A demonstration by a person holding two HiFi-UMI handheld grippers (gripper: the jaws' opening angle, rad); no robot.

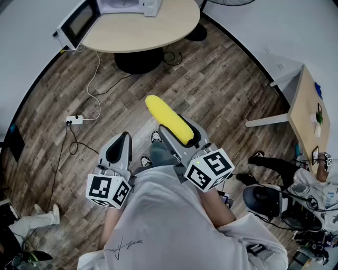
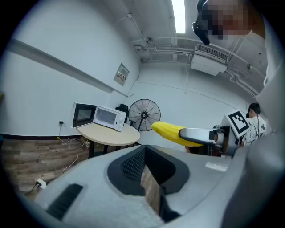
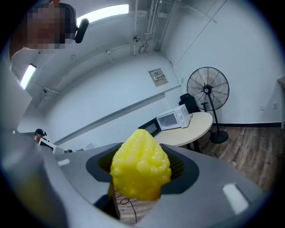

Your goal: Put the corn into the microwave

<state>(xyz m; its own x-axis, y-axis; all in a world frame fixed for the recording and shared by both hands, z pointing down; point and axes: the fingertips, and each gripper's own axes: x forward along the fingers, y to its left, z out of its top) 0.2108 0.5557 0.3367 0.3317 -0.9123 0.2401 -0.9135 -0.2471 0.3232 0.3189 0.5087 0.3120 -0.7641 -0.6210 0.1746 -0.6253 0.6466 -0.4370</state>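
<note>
- Right gripper point(image 1: 180, 129) is clamped on the corn point(image 1: 161, 111), one jaw on each side of the cob's near end.
- The yellow cob sticks out past the jaw tips, pointing ahead and a bit left in the head view. In the right gripper view its knobbly tip point(image 3: 140, 169) fills the gap between the jaws.
- Right gripper is held roughly level, tilted slightly down, above the wood floor point(image 1: 222, 84).
- Left gripper point(image 1: 118, 150) has its jaws drawn in to a narrow slit with nothing between them. Only floorboards show through the slit in the left gripper view.
- Left gripper sits beside the right one, at about the same height, with a clear gap between them.
- The corn also shows in the left gripper view point(image 2: 167, 130), off to the right and in the air.
- The person's white shirt point(image 1: 169, 221) is just behind both marker cubes, and shoes show on the floor below the grippers.
- Microwave point(image 1: 129, 5) is well ahead on a round table point(image 1: 142, 32), door point(image 1: 79, 22) swung open. The corn is well apart from it and not inside.
- Standing fan point(image 2: 144, 115) is behind the table, against the wall.
- Power strip point(image 1: 74, 120) lies on the floor to the left, with a white cable running up toward the table.
- A second table point(image 1: 302, 105) is at the right edge.
</note>
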